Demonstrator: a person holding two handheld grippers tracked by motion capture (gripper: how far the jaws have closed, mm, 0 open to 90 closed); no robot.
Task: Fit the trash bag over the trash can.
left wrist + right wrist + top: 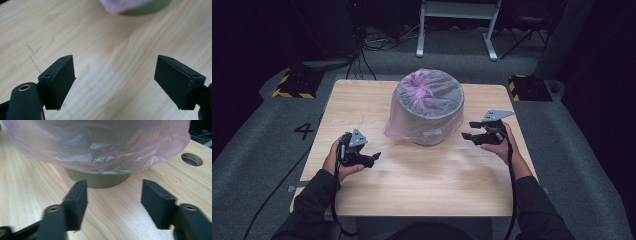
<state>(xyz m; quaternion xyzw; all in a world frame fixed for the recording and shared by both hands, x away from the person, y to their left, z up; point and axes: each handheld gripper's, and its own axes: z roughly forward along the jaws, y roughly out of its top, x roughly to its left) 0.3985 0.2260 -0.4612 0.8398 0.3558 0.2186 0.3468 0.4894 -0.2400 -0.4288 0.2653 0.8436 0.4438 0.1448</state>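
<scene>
Both forearms come in from the bottom of the high view, dark sleeves, one gripper in each hand, so that's the closest stuff. Left gripper [373,158] sits over bare wood toward the near-left part of the table [422,185], jaws spread apart with nothing between them; its own view gives you two black pads over plain wood grain. Right gripper [471,129] is a little farther in on the right side, jaws also apart and empty, aimed at the bin and just beside it but not touching. Next back, around the middle of the table, is the bin [428,134], a squat olive-grey round one with a thin pink bag [427,97] draped over its top and hanging loose down the sides; the base stays uncovered. My guess on handling: the bag is flimsy, crinkly film, super light, slippery, and it'll bunch or tear if you yank it, while the bin looks stiff and light enough to slide around if you tug sideways. I'd pinch the loose hem of the bag [100,167] where it hangs clear of the wall, not the taut part on top. Past the table it's grey floor, cables and a white stand [457,25].
</scene>
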